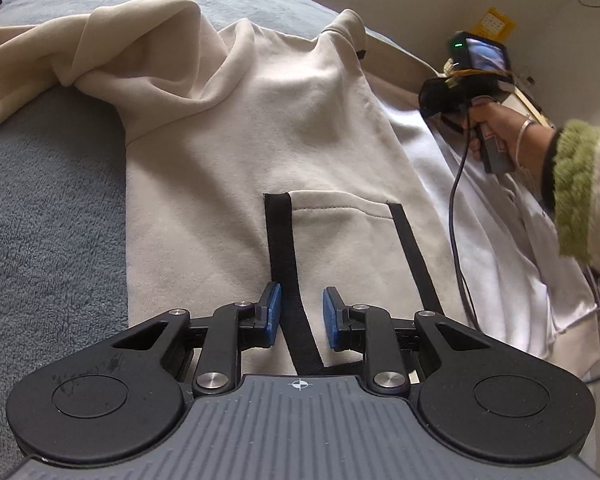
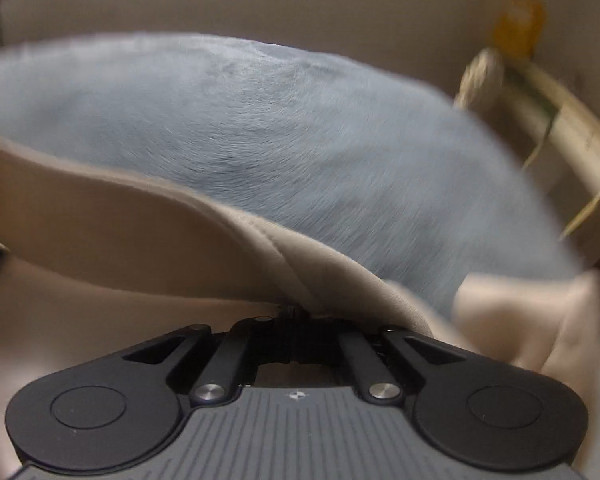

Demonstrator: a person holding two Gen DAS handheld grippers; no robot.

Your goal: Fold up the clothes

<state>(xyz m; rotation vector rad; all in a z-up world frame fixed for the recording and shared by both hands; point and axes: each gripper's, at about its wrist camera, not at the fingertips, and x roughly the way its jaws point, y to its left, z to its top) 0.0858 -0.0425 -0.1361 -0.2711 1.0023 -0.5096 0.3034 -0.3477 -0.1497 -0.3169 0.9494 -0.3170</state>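
The left gripper has its fingers parted over the cream hoodie; the right gripper has its fingers clamped on its edge.

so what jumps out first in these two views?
The cream hoodie spread across the grey blanket, its black-trimmed pocket just ahead of the left gripper, whose blue pads stand apart. In the blurred right wrist view, the right gripper is shut on a hoodie edge.

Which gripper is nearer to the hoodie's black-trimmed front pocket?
Left. The left gripper hovers at the pocket, straddling its black trim; the right gripper is beyond the hoodie's far side edge.
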